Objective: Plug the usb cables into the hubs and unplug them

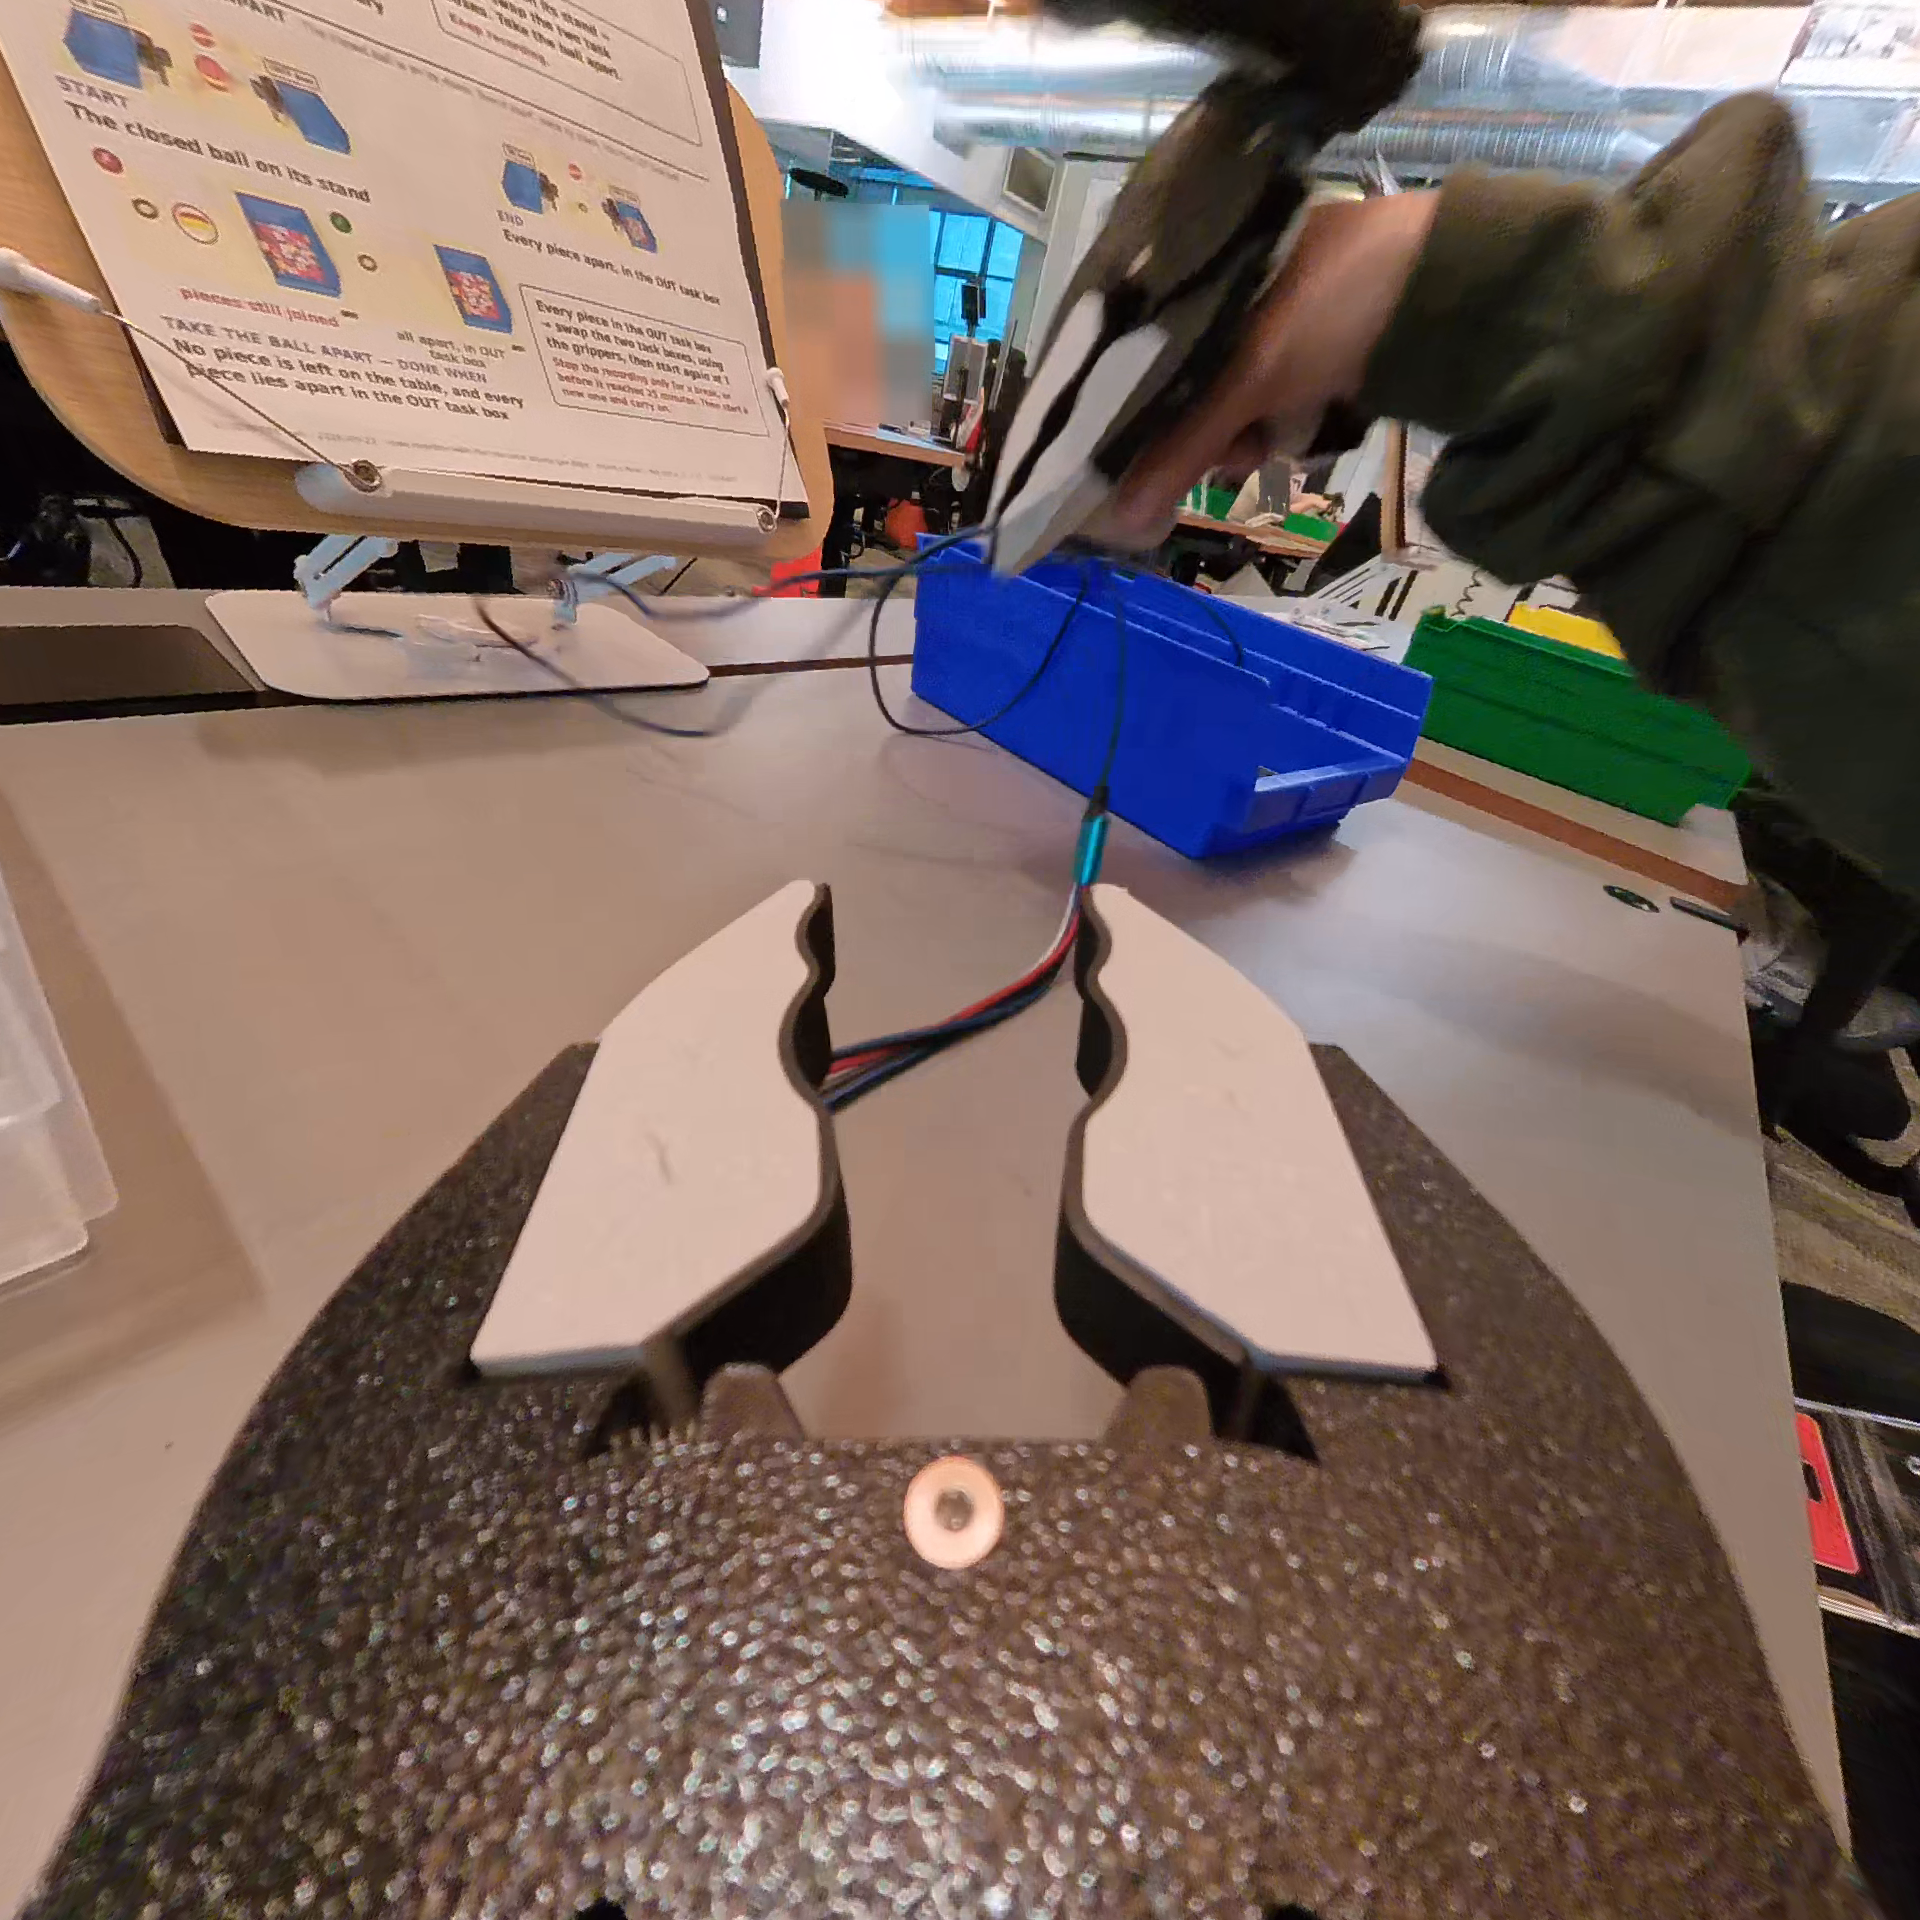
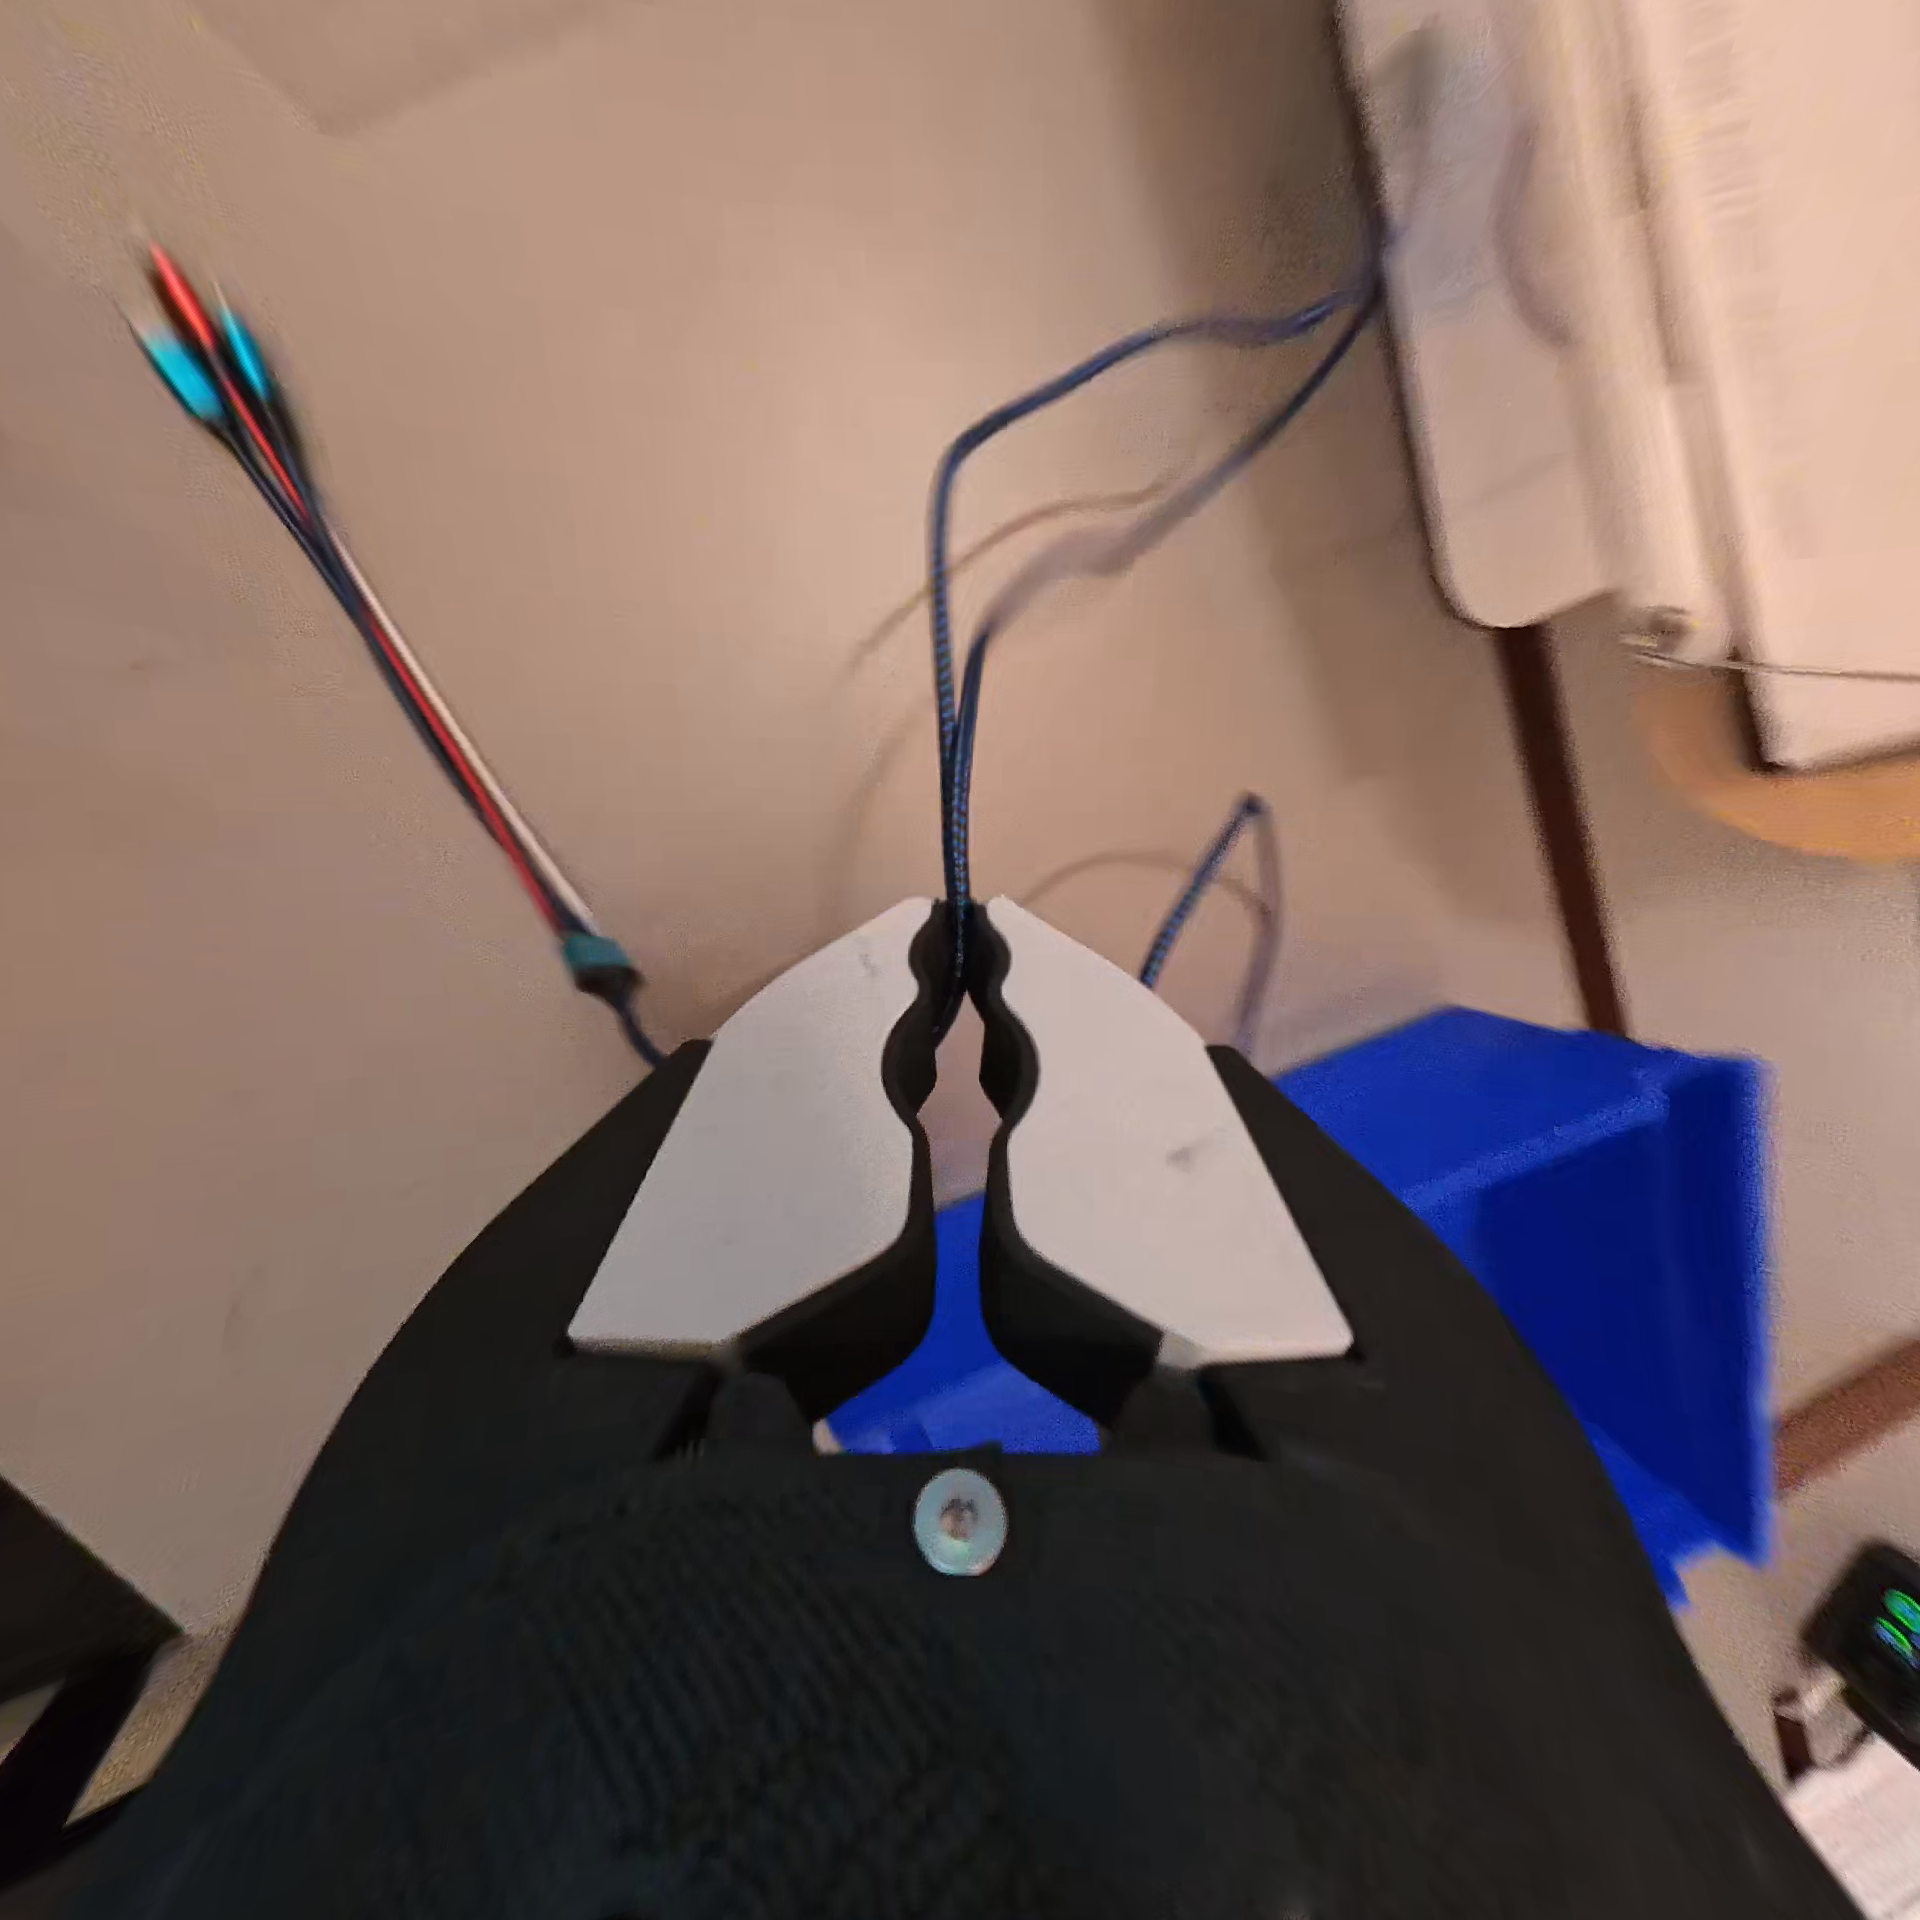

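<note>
My right gripper (image 2: 961, 909) is shut on a thin blue braided cable (image 2: 954, 769) and holds it in the air. In the left wrist view it (image 1: 1013, 540) hangs over the blue bin's far end. The cable runs down to a teal splitter (image 1: 1091, 844), also in the right wrist view (image 2: 594, 956). From there, red, blue and black strands (image 1: 935, 1039) fan out, ending in teal and red plugs (image 2: 197, 343). My left gripper (image 1: 954, 899) is open low over the table, and the strands cross the gap between its fingers. No hub shows in either view.
A blue bin (image 1: 1174, 696) stands on the grey table (image 1: 416, 935) ahead right, with a green bin (image 1: 1558, 707) behind it. A document stand with a printed sheet (image 1: 416, 260) is at the back left. A clear plastic tray (image 1: 42, 1143) lies at the left edge. Some 25 cm of space lies between my two pairs of fingers.
</note>
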### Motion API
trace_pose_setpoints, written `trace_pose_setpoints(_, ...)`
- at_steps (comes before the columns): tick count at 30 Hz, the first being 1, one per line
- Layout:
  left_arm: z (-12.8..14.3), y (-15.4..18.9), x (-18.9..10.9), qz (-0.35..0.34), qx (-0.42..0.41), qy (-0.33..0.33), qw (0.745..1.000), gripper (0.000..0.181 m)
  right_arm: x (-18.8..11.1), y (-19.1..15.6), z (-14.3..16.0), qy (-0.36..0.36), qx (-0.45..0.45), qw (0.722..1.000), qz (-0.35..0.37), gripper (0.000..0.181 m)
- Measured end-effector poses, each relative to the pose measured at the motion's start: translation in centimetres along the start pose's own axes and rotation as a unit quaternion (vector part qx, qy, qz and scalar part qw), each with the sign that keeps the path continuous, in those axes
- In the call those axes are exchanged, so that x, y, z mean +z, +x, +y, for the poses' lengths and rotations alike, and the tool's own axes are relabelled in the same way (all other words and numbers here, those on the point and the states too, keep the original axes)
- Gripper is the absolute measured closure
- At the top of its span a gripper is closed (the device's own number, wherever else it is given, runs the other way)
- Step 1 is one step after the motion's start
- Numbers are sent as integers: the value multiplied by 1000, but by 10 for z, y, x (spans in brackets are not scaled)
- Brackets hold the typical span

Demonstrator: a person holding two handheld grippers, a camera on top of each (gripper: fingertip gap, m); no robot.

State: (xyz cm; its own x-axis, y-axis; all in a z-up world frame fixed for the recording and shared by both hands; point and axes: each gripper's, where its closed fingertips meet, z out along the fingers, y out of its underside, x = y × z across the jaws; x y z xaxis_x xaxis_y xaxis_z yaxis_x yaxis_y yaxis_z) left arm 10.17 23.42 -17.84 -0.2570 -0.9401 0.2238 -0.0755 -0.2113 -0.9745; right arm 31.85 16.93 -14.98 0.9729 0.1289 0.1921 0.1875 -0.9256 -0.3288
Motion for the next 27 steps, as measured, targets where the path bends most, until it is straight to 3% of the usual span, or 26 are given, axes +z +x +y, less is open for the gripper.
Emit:
trace_pose_setpoints(4, 2, 1, 1, 0, 4, -6, 1000, 138, -94, 43, 13, 73, 19, 991, 111, 179)
trace_pose_setpoints(8, 3, 1, 2, -1, 4, -13, 1000, 139, -178, 82, 22, 161, 71, 973, 151, 179)
trace_pose_setpoints(13, 3, 0, 2, -2, 3, -12, 1000, 139, -268, 145, 39, 219, 130, 938, 237, 179)
trace_pose_setpoints(15, 3, 1, 2, -1, 4, -12, 1000, 140, -291, 170, 56, 209, 150, 925, 280, 178)
trace_pose_setpoints(17, 4, 0, 3, -1, 3, -16, 1000, 140, -288, 185, 72, 186, 153, 926, 291, 179)
trace_pose_setpoints(20, 4, 1, 3, 2, 4, -18, 1000, 140, -251, 193, 105, 125, 149, 935, 298, 179)
trace_pose_setpoints(27, 2, 2, 1, 3, 6, -8, 1000, 146, -116, 146, 157, 72, 169, 967, 175, 179)
